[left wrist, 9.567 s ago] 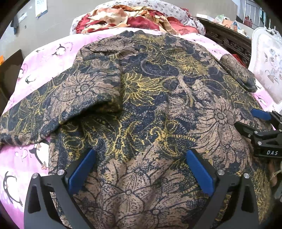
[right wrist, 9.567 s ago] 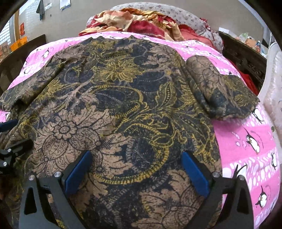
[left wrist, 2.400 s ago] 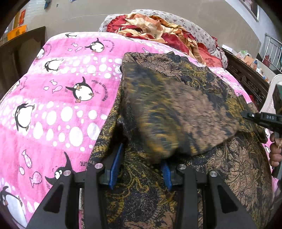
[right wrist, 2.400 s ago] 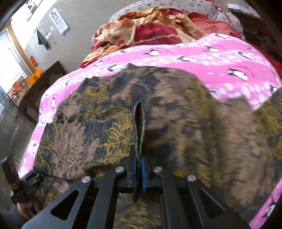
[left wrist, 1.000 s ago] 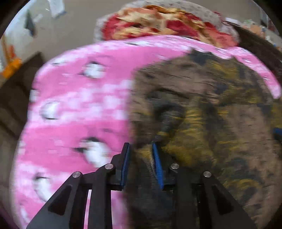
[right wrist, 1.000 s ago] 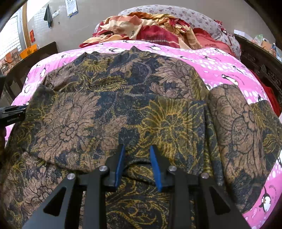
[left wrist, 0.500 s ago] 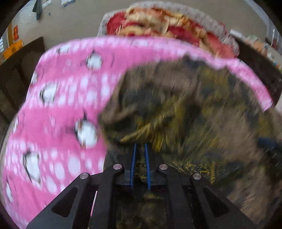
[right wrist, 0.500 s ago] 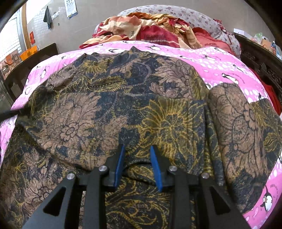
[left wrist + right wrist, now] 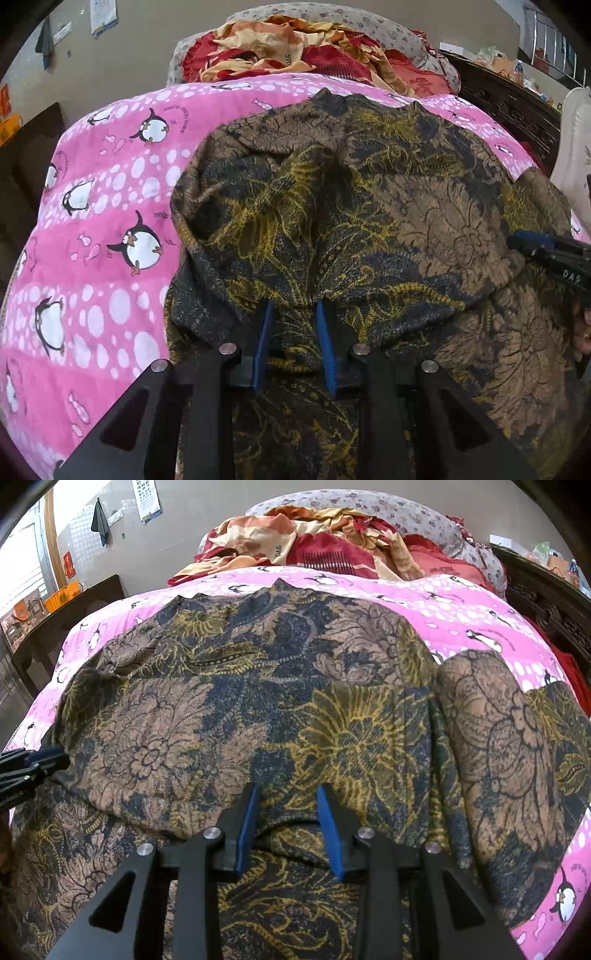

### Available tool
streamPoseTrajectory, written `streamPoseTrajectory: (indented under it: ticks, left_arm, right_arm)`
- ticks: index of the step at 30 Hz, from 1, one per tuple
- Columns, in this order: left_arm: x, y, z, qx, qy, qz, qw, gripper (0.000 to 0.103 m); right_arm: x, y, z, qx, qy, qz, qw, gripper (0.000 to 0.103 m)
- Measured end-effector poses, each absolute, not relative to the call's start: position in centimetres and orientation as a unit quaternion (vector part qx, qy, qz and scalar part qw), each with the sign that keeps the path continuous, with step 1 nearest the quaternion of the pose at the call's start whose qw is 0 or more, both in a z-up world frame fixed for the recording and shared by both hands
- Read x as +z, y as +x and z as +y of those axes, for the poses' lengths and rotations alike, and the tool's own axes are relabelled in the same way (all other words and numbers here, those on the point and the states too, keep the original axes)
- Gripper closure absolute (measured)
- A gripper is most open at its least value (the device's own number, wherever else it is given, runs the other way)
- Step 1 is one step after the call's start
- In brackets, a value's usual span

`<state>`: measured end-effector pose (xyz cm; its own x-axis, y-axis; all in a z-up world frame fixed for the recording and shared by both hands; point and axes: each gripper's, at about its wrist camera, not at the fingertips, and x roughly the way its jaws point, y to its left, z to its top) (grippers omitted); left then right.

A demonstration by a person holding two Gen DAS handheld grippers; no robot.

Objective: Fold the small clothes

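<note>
Pink blanket (image 9: 110,221) bears shirt (image 9: 369,206); both grippers' fingers (image 9: 246,823) seemingly parted.

garment (image 9: 369,221) near hem: cut off | quilt (image 9: 110,221) beneath: hidden

Both wrist views sit low and close over the bed's near edge, facing its head; they share the batik garment (image 9: 369,229), apparently the left-side one nearer the left edge.

The right gripper (image 9: 286,812) has its blue jaws a little apart, with the edge of the folded flowery shirt (image 9: 258,709) between them. Far ahead sits a pile of red blankets (image 9: 332,550) on the pink penguin cover (image 9: 461,605).
</note>
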<state>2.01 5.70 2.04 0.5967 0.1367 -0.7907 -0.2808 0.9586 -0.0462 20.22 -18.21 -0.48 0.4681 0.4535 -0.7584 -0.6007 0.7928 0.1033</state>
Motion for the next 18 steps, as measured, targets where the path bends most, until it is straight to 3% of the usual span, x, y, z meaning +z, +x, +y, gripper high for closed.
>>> streamPoseTrajectory:
  ticks: [4,8,10,15,17,18]
  left_arm:
    - [4.9,3.8,7.7,0.121,-0.119,0.404,0.899,0.099]
    - [4.0,9.6,10.1,0.127,-0.123,0.433,0.884,0.098]
    - [3.1,11.2,11.7,0.138,-0.142,0.435,0.878,0.09]
    - [3.1,12.0,11.4,0.15,-0.132,0.431,0.88,0.088]
    - [3.4,11.1,11.0,0.143,-0.133,0.417,0.888,0.088]
    - [3.6,10.1,10.7,0.137,-0.136,0.408,0.892,0.088]
  right_arm:
    - [-0.6,20.2,-18.0,0.305,-0.097,0.412,0.853,0.067]
    - [-0.5,20.0,-17.8,0.303,-0.104,0.409,0.854,0.067]
    - [-0.6,20.1,-18.0,0.307,-0.095,0.412,0.853,0.067]
    - [-0.6,20.7,-18.6,0.318,-0.07,0.418,0.848,0.065]
    - [-0.6,20.6,-18.6,0.322,-0.07,0.418,0.847,0.061]
    - [-0.5,20.6,-18.6,0.328,-0.067,0.419,0.844,0.054]
